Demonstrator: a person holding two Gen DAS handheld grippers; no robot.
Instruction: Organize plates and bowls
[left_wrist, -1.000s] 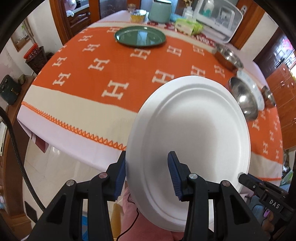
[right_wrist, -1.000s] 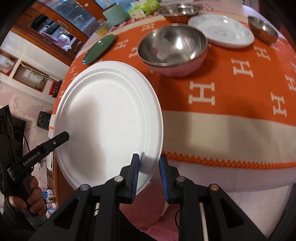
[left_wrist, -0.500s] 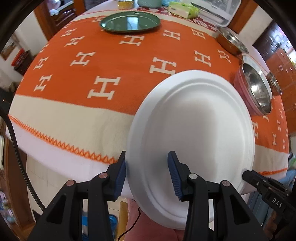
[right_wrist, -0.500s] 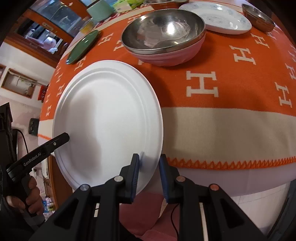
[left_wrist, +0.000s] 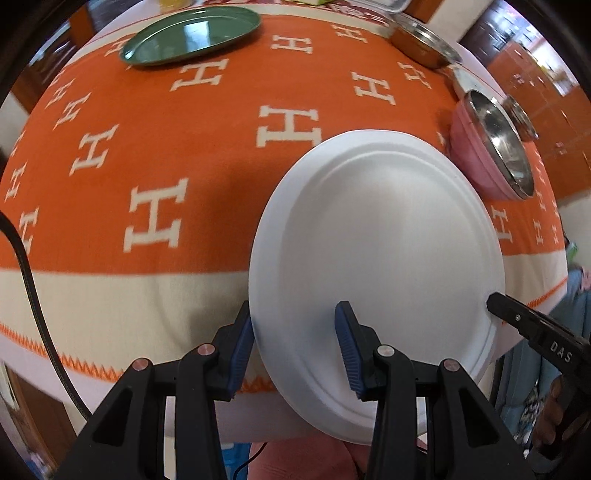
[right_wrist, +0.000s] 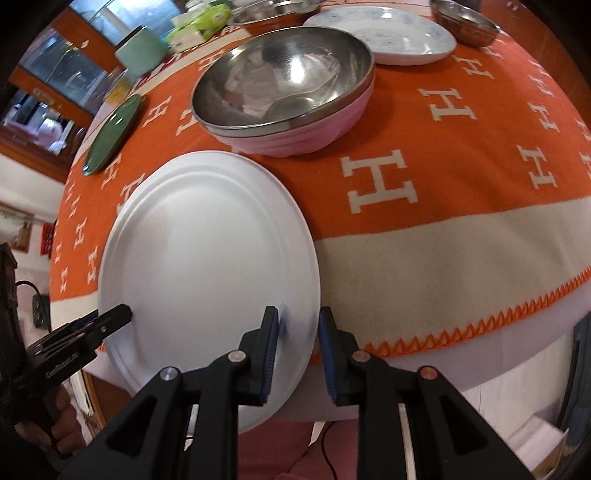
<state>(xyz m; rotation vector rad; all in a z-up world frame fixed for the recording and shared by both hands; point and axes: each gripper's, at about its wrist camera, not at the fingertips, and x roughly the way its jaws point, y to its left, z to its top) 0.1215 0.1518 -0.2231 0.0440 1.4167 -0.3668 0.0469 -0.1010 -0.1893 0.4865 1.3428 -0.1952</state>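
Note:
A white paper plate hangs tilted over the front edge of the orange-clothed table, held at two sides. My left gripper is shut on its left rim, one pad under the edge and one on the top face. My right gripper is shut on the right rim. Each gripper's tip shows in the other view, at the plate's far edge. A steel bowl nested in a pink bowl stands just beyond the plate. A green plate lies at the far left.
A white patterned plate and a small steel bowl sit behind the nested bowls. Another steel bowl stands at the back. A mint canister and a tissue pack line the far edge. A black cable hangs left.
Both grippers have carried the white plate forward and down toward the table. The cloth and the nested bowls look closer now. The grip on the plate is unchanged.

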